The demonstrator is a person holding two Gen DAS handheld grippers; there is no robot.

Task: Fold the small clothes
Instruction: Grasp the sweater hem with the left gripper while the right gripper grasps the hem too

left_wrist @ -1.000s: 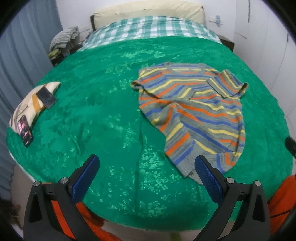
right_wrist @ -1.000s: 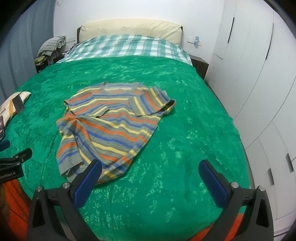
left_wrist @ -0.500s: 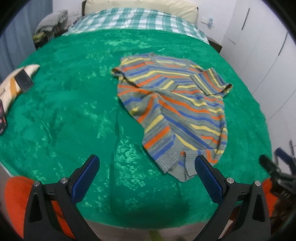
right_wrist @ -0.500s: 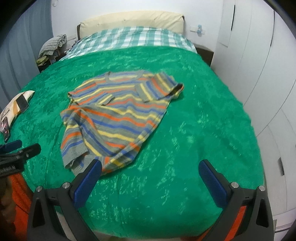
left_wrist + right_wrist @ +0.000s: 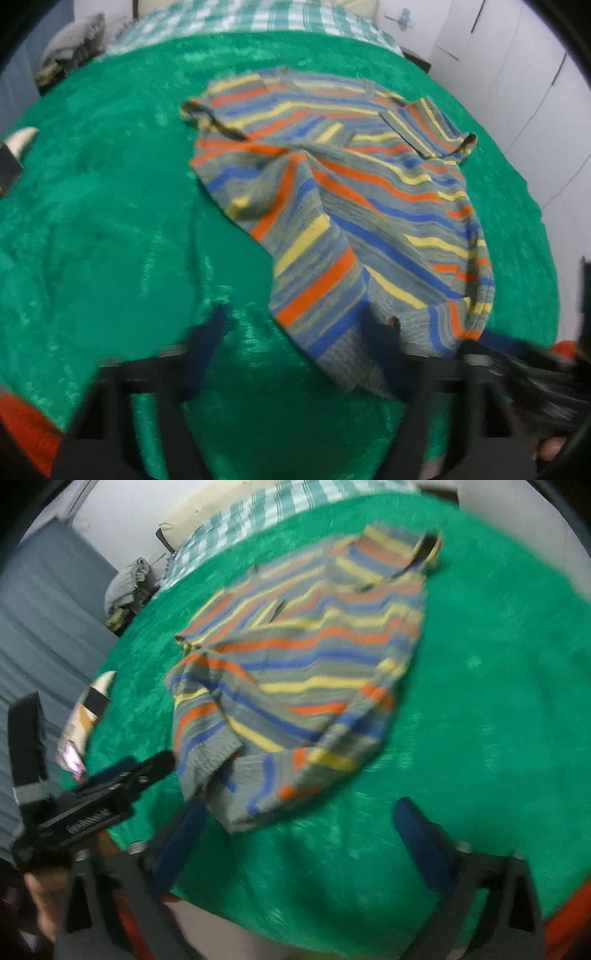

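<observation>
A small striped shirt in grey, orange, blue and yellow lies rumpled on the green bedspread; it also shows in the right wrist view. My left gripper is open, its right finger at the shirt's near hem. My right gripper is open just short of the hem's near edge, holding nothing. Each gripper shows at the edge of the other's view. Both views are blurred.
A cream pouch with phones on it lies at the bed's left edge. A checked cover and pillow are at the head. White wardrobe doors stand to the right, grey curtains to the left.
Both grippers have moved in toward the shirt's near hem. The left gripper's fingers have come somewhat closer together. The shirt has not moved.
</observation>
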